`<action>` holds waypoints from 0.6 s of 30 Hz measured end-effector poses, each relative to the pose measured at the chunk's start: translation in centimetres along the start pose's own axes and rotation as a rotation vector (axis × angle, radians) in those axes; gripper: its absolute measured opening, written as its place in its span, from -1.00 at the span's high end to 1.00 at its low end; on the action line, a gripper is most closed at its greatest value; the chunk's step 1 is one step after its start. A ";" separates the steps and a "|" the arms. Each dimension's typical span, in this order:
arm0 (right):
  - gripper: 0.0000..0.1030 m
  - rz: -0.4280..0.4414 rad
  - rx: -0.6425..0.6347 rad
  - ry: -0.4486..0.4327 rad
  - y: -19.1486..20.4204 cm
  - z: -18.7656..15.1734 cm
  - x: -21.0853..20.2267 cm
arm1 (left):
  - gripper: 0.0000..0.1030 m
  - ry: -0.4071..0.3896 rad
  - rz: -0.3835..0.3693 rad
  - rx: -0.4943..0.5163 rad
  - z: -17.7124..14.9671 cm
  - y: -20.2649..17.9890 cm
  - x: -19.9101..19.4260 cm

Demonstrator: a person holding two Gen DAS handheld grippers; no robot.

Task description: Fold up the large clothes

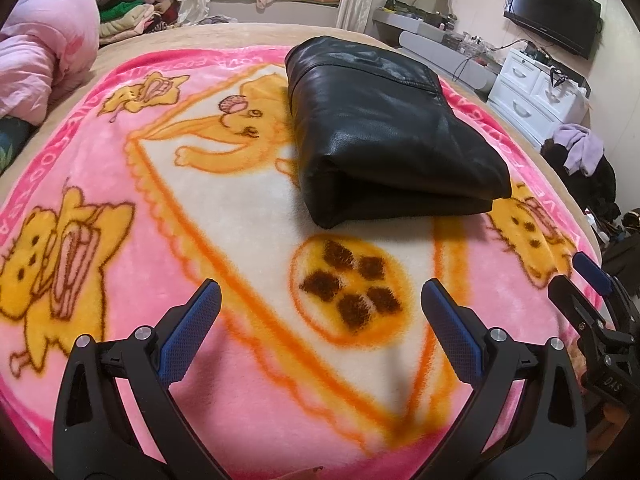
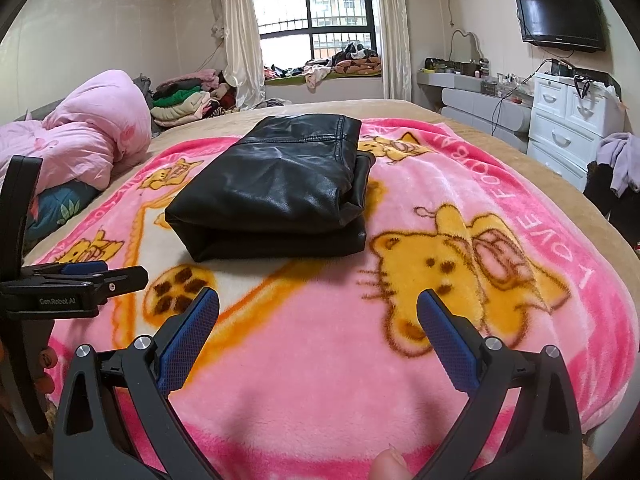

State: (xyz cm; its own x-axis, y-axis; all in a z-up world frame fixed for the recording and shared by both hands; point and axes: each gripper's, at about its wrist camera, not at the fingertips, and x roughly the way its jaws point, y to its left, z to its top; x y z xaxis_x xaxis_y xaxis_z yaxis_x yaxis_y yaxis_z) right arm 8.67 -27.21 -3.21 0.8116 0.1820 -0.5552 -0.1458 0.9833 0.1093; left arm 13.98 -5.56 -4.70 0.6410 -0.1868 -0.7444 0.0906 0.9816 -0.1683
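Black leather garment point(image 2: 276, 188) lies on pink blanket point(image 2: 320, 380) (yellow cartoon cats).

Folded garment point(image 2: 276, 192) lies on blanket point(image 2: 460, 208), beyond both claws.

Bright daylight via window point(image 2: 314, 2), fisheye-warped edges.

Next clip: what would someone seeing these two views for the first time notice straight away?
First, the black leather garment, folded into a thick bundle, lying on the bright pink cartoon-cat blanket that covers the bed. Next, the two grippers: the left gripper and the right gripper both hang open over the blanket, short of the garment and touching nothing. Behind, a rolled pink quilt sits at the bed's left edge.
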 end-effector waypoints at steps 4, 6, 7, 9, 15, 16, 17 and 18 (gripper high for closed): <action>-0.91 0.001 0.001 -0.001 0.0 0.0 0.0 | -0.82 -0.001 0.000 0.001 0.0 0.0 0.0; -0.91 0.000 0.000 -0.001 0.0 0.0 0.0 | -0.82 -0.001 0.001 0.001 0.0 0.0 0.0; -0.91 -0.002 0.000 -0.001 0.0 0.0 0.0 | -0.82 -0.001 0.002 0.002 0.0 0.1 -0.1; -0.91 -0.003 0.001 -0.001 0.0 0.0 0.0 | -0.82 -0.001 0.002 0.000 0.0 0.1 -0.1; -0.91 -0.016 -0.006 -0.003 0.1 -0.1 -0.1 | -0.82 -0.002 0.000 0.001 0.0 0.1 -0.1; -0.91 -0.018 -0.008 -0.003 0.1 -0.1 -0.1 | -0.82 -0.002 0.001 0.002 0.0 0.1 -0.1; -0.91 -0.019 -0.010 -0.004 0.2 -0.1 -0.1 | -0.82 -0.001 0.003 0.002 0.0 0.1 -0.1; -0.91 -0.020 -0.011 -0.004 0.2 -0.1 -0.2 | -0.82 -0.002 0.007 0.003 0.0 0.1 0.0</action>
State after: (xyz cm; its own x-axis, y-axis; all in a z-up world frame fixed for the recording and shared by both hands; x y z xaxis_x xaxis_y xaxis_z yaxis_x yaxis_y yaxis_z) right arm 8.45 -27.06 -3.21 0.8168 0.1620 -0.5537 -0.1356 0.9868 0.0887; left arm 13.99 -5.42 -4.68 0.6431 -0.1794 -0.7445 0.0878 0.9830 -0.1610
